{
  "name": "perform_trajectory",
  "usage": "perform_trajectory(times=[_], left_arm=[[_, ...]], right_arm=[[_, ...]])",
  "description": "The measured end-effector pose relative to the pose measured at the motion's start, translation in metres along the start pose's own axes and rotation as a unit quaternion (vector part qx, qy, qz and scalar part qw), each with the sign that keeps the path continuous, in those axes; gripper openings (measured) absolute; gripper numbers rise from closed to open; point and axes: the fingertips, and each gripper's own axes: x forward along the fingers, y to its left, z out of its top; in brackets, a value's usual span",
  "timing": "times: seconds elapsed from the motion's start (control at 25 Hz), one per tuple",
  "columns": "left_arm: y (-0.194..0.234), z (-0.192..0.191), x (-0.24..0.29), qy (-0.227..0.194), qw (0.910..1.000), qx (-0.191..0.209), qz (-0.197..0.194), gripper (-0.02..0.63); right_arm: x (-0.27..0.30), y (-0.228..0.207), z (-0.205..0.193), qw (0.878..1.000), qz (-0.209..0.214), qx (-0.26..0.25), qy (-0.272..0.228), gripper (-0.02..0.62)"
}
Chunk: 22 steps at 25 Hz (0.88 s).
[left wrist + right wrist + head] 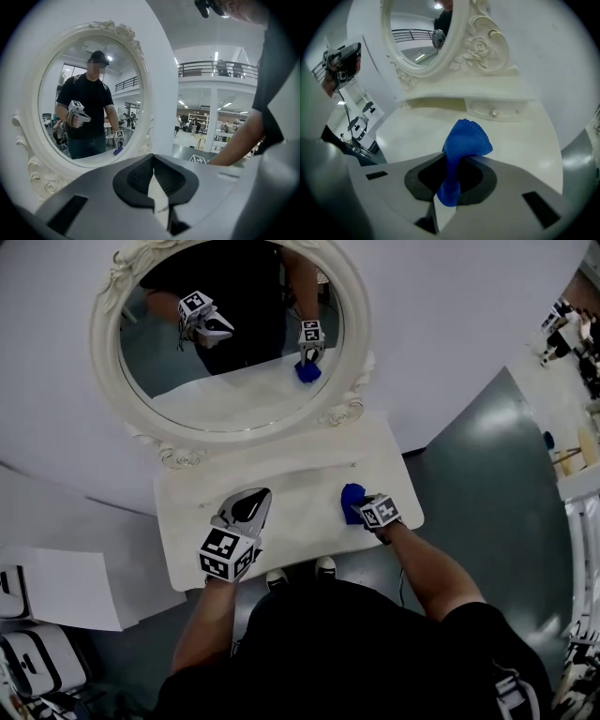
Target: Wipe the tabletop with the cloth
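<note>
A small white dressing table (300, 474) with an oval mirror (225, 324) stands before me. My right gripper (361, 509) is over the tabletop's right part, shut on a blue cloth (352, 501). In the right gripper view the blue cloth (461, 145) is pinched between the jaws and bunches out in front, above the white tabletop (417, 136). My left gripper (251, 507) hovers over the tabletop's left-middle with its jaws closed together and nothing between them; the left gripper view shows the left gripper (152, 180) pointing toward the mirror (89, 93).
The mirror's ornate frame (480, 47) and a raised back shelf with a small drawer knob (493, 113) border the tabletop's far side. The table's front edge (281, 573) is near my body. Grey floor (487, 484) lies to the right; white boxes (56, 587) sit at the left.
</note>
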Motion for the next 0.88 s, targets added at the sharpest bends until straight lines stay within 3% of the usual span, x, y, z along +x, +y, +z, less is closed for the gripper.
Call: perform_trajectory(times=[0.16, 0.44, 0.88], left_arm=[[0.027, -0.007, -0.036, -0.005, 0.9991, -0.011, 0.042, 0.012], [0.075, -0.025, -0.108, -0.012, 0.9933, -0.031, 0.111, 0.012], [0.132, -0.059, -0.217, -0.017, 0.9725, -0.073, 0.220, 0.012]], right_arm=[[0.023, 0.061, 0.077, 0.996, 0.065, -0.054, -0.036, 0.041], [0.062, 0.178, 0.190, 0.977, 0.143, -0.144, -0.064, 0.041], [0.142, 0.348, 0.282, 0.944, 0.225, -0.236, -0.051, 0.040]])
